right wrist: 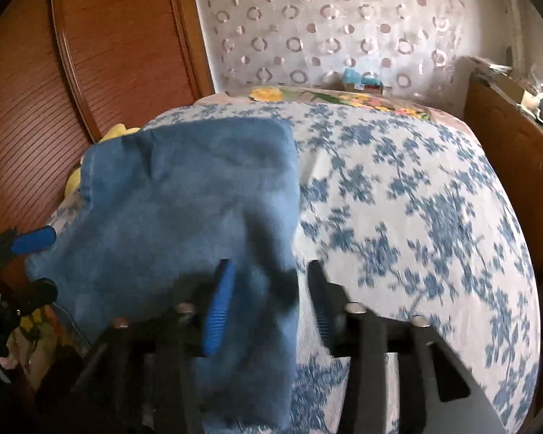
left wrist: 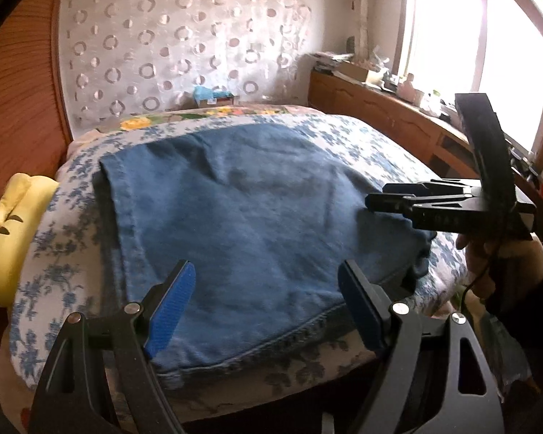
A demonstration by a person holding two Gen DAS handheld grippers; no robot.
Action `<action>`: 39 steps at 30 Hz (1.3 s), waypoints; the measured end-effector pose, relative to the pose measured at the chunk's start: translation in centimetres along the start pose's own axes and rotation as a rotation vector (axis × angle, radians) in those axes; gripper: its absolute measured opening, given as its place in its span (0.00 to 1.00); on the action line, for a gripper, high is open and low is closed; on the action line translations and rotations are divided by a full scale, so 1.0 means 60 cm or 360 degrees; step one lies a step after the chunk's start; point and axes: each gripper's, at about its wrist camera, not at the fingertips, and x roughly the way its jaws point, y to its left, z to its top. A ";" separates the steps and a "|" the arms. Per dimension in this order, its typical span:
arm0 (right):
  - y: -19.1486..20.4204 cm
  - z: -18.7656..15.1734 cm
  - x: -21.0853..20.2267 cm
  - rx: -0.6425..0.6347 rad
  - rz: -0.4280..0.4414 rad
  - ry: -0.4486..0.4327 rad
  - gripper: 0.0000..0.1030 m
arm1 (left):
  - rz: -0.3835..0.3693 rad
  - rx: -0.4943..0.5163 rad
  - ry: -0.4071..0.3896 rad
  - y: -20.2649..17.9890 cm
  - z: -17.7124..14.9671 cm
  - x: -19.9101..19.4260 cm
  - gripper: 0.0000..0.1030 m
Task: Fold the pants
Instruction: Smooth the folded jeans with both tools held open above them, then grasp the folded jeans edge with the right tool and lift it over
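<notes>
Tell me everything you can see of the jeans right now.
The jeans are blue denim, folded into a compact, roughly rectangular stack with stitched seams along the left and near edges. They lie flat on the blue-floral bedspread, towards its left side near a yellow pillow. The surface is mildly wrinkled. The left gripper is open over the near edge; the right gripper is at the right edge. Whether either touches the cloth is unclear.

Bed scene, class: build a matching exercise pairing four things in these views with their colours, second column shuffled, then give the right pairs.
1. jeans
2. pillow
3. wardrobe door
4. bedspread

A. yellow
B. reddish-brown wood
C. white with blue flowers
D. plain blue denim

Pairs: 1-D, 2-A, 3-B, 4-C
</notes>
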 end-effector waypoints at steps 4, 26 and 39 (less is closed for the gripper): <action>-0.014 -0.015 -0.002 0.0070 0.0061 0.0018 0.52 | 0.0000 0.0020 0.0034 -0.010 -0.005 0.009 0.79; 0.005 -0.048 -0.014 0.0102 0.0166 -0.0003 0.22 | 0.0072 0.0045 0.0081 -0.014 -0.024 0.038 0.79; 0.030 -0.028 -0.089 0.0034 0.0243 -0.0233 0.13 | 0.0045 0.0021 0.0077 -0.008 -0.025 0.029 0.80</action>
